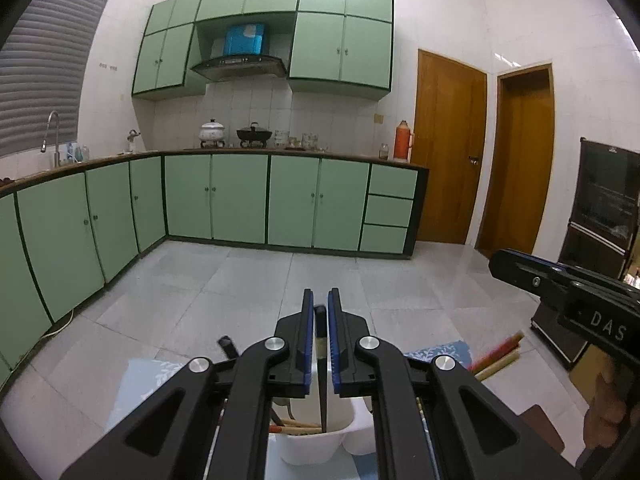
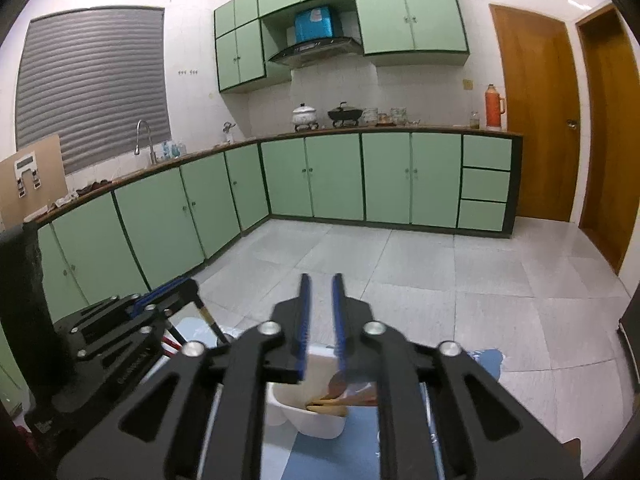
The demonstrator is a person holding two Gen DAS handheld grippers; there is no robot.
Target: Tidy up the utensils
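I hold my left gripper raised and level above the white plastic utensil holder, its blue-padded jaws nearly together and clamped on a thin dark utensil that hangs down into the holder. My right gripper is also level over the same holder, its jaws parted by a narrow gap with nothing between them. The holder stands on a blue patterned mat; inside it lie pale wooden sticks and a brown wooden spoon. In front of both grippers the grey tiled floor gives wide open room up to the green cabinets. The right view shows the left gripper from the side, with the dark, gold-banded stick in its tip; the left view shows red and yellow chopsticks under the right gripper.
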